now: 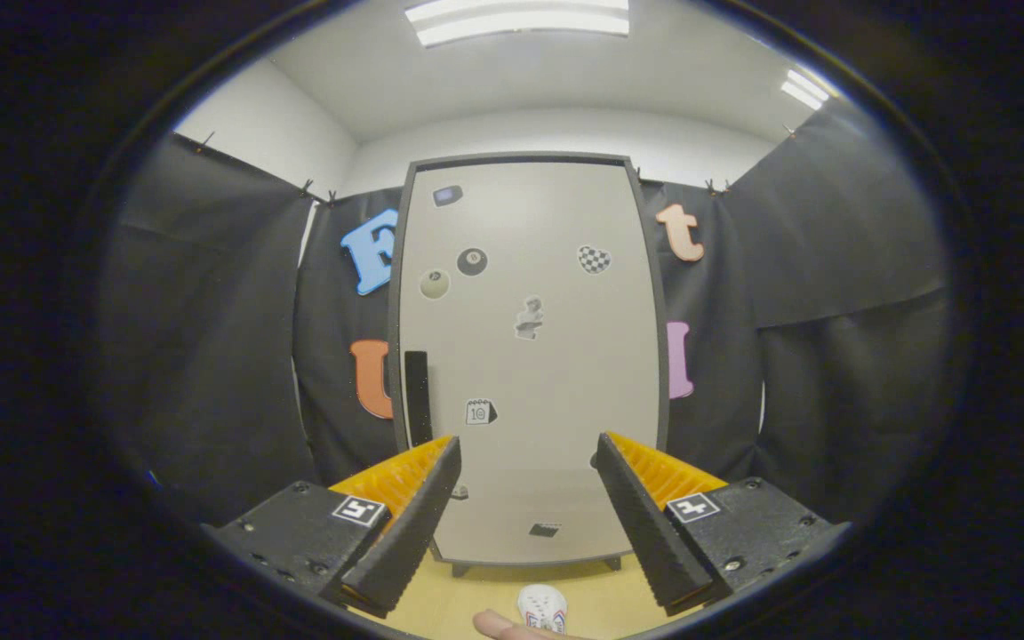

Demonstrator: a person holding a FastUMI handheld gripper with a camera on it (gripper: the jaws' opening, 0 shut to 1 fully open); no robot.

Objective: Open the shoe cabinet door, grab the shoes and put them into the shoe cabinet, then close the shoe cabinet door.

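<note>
The gripper (pixel 525 462) hangs in the air with its jaws spread wide apart and nothing between them. Each finger (pixel 405 524) is a wedge-shaped block with a ribbed inner face and a small square marker stuck on its flat top.

Beyond the jaws stands the shoe cabinet (pixel 530 356), a tall, narrow box on short feet. Its door (pixel 565 400) is shut: a smooth, matte, pale panel with rounded corners, set in a thin dark frame. A slim, dark, upright handle (pixel 417 397) sits near the door's left edge, just above the tip of the left finger. Several small stickers (pixel 594 259) are scattered over the panel, among them 2 round ones, a checkered heart and a little calendar shape.

1 shoe (pixel 542 608) lies on the pale wood-grain floor (pixel 468 600) in front of the cabinet, low between the jaws; it is white, with laces showing on its upper. A fingertip (pixel 499 626) shows just beside the shoe. Black cloth walls (pixel 210 356) hang in soft folds on both sides of the cabinet.
</note>
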